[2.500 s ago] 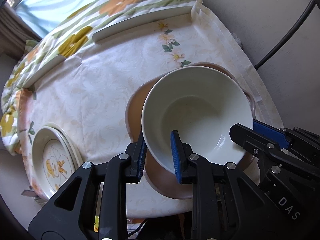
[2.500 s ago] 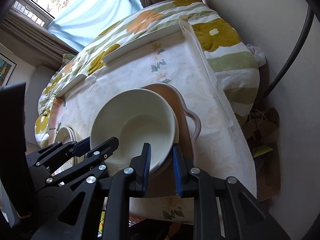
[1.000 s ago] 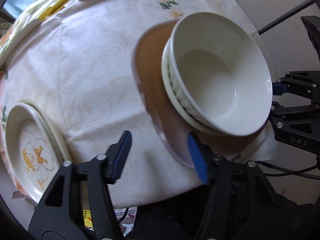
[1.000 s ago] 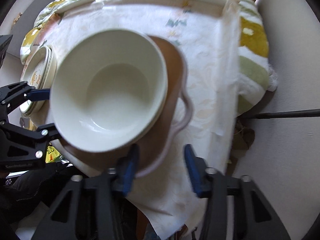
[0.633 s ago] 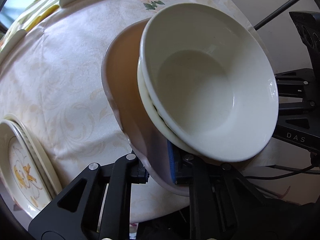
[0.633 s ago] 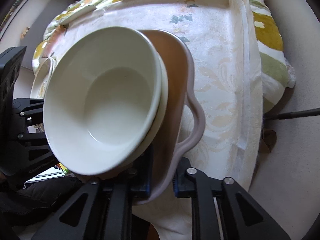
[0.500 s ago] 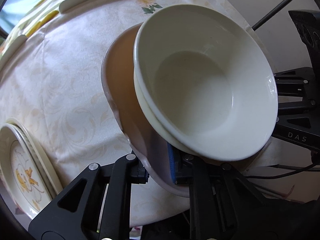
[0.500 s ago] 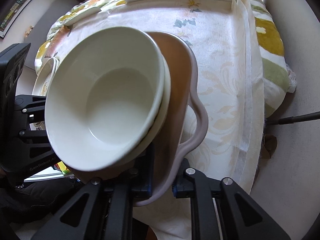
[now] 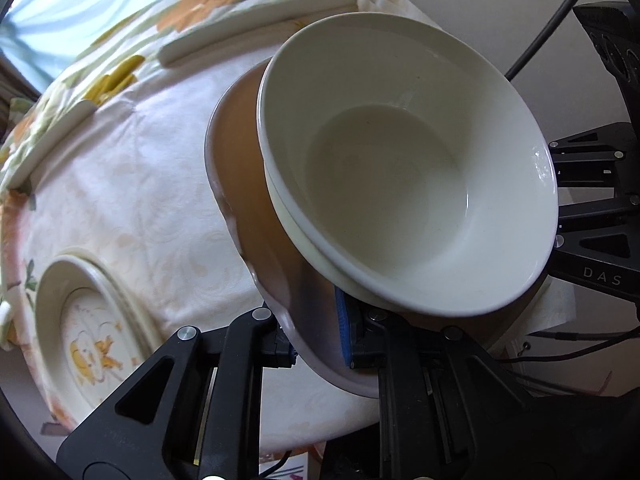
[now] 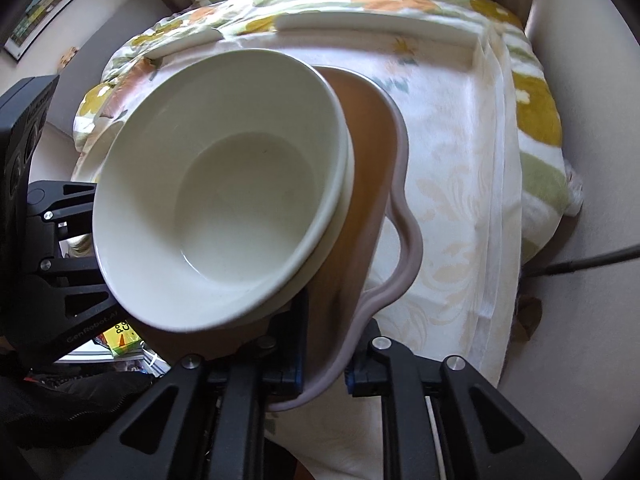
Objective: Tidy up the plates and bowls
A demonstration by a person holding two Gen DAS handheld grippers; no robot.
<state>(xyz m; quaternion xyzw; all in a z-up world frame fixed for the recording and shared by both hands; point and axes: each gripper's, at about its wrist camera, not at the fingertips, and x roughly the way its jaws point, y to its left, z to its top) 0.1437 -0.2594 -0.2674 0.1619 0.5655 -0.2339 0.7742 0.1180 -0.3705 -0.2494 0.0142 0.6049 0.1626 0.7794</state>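
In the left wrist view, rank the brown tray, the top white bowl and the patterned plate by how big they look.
1. Top white bowl, nearest the camera.
2. Brown tray, largely hidden under the bowls, so unsure.
3. Patterned plate, partly cut off.

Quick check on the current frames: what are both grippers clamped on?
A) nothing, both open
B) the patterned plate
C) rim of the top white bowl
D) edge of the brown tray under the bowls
D: the left gripper and the right gripper each pinch the near edge of the brown tray, which carries the stacked white bowls; the patterned plate lies untouched on the tablecloth.
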